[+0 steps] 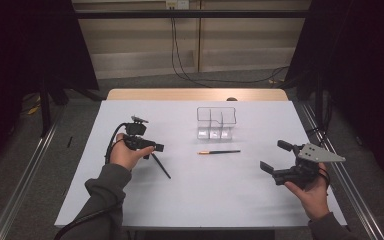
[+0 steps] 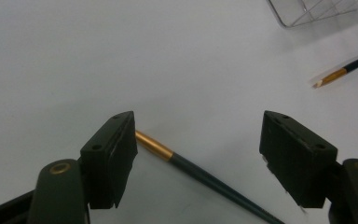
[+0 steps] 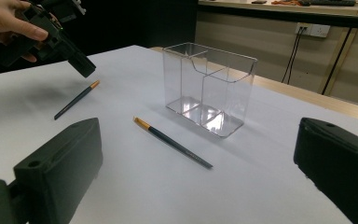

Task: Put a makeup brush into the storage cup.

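Note:
Two thin dark brushes with gold ferrules lie on the white table (image 1: 205, 200). One brush (image 1: 161, 166) (image 2: 205, 175) lies under my left gripper (image 1: 152, 152) (image 2: 198, 121), whose jaws stand apart on either side of it without touching it. The other brush (image 1: 219, 151) (image 3: 172, 142) rests in front of a clear plastic holder (image 1: 216, 122) (image 3: 209, 84) with several compartments. My right gripper (image 1: 275, 156) (image 3: 198, 135) hovers wide open at the table's right, nothing between its jaws. The right gripper view also shows the left gripper (image 3: 81, 65) tilted down over its brush (image 3: 74, 100).
The clear holder (image 2: 312, 9) and the second brush (image 2: 342, 72) lie at the top right of the left gripper view. A wooden strip (image 1: 195, 94) borders the table's far edge. Cables hang on the back wall (image 1: 180, 55).

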`<state>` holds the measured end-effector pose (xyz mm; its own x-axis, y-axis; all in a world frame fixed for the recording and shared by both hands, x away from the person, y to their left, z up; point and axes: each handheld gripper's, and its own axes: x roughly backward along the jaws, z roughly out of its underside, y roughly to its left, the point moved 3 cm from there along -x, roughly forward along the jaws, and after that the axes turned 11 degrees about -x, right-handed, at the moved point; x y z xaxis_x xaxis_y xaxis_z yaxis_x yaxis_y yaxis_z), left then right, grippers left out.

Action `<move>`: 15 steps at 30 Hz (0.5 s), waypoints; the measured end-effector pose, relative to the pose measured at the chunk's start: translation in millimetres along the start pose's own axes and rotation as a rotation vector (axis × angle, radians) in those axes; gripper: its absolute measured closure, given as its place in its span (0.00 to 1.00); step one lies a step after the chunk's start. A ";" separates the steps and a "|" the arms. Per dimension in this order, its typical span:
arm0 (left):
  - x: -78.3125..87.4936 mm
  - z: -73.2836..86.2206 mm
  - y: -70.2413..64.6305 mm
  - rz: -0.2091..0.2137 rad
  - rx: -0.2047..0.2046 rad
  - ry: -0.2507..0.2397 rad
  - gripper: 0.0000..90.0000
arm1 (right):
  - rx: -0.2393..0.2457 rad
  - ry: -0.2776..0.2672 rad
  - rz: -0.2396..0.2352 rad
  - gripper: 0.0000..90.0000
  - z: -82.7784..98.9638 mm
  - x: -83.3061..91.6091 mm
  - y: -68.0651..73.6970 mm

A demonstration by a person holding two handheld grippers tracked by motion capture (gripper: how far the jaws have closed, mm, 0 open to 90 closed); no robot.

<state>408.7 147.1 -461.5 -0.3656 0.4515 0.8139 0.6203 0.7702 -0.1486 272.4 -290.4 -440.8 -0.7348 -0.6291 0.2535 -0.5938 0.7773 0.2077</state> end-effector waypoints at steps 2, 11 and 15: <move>0.8 0.1 0.3 -0.004 0.006 0.003 0.31 | 0.004 0.001 -0.001 0.01 0.1 0.0 0.1; 1.9 3.5 1.2 -0.006 0.075 0.067 0.39 | 0.007 0.003 -0.001 0.01 0.2 -0.3 0.3; 0.3 5.8 0.3 -0.012 0.103 0.090 0.42 | 0.004 0.002 0.001 0.01 0.2 -0.4 0.5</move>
<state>404.9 150.1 -464.5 -0.3061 0.4031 0.8624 0.5400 0.8196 -0.1915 272.4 -289.8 -440.9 -0.7349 -0.6283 0.2553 -0.5944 0.7780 0.2038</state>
